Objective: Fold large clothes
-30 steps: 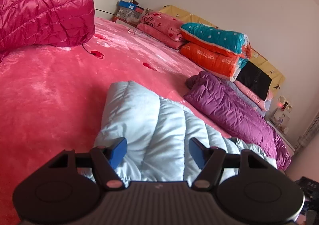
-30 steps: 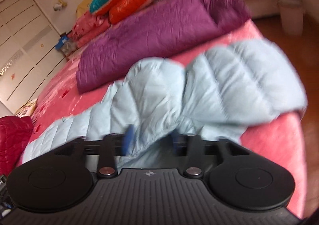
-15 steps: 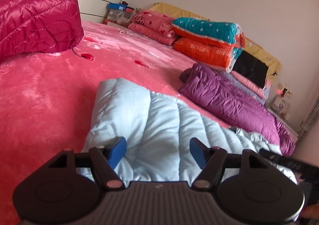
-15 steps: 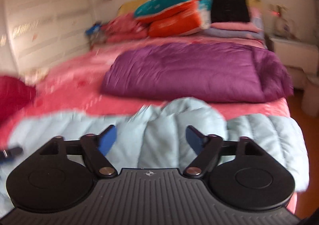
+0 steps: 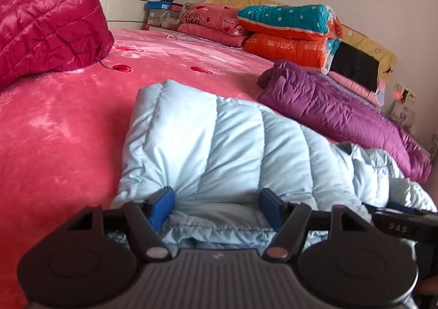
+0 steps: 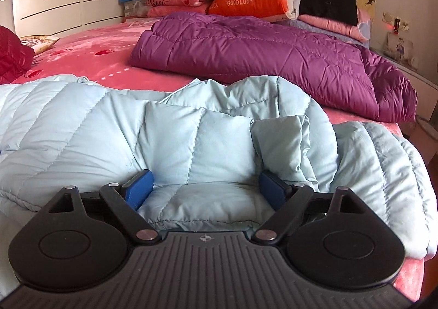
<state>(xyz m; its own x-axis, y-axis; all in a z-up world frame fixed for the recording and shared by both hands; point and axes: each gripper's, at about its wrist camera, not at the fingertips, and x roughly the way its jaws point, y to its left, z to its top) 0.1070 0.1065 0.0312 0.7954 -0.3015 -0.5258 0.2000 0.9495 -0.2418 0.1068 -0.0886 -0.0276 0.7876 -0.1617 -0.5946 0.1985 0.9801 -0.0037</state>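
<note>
A light blue quilted down jacket (image 5: pixel 219 144) lies along the near edge of the pink bed (image 5: pixel 68 117). It also shows in the right wrist view (image 6: pixel 82 131), with a bunched part at its right end. My left gripper (image 5: pixel 217 206) is open, its blue pads either side of the jacket's near hem. My right gripper (image 6: pixel 205 189) is open too, its pads straddling a puffed panel of the jacket. Neither is closed on the fabric.
A folded purple down jacket (image 6: pixel 260 51) lies beyond the blue one. A crimson jacket (image 5: pixel 46 26) is heaped at the far left. Stacked quilts and pillows (image 5: pixel 287 32) line the headboard. The bed's edge drops off at the right (image 6: pixel 410 199).
My right gripper has opened and let go of the blue jacket, then swung to face across the bed. My left gripper has moved lower onto the jacket's hem and stays open.
</note>
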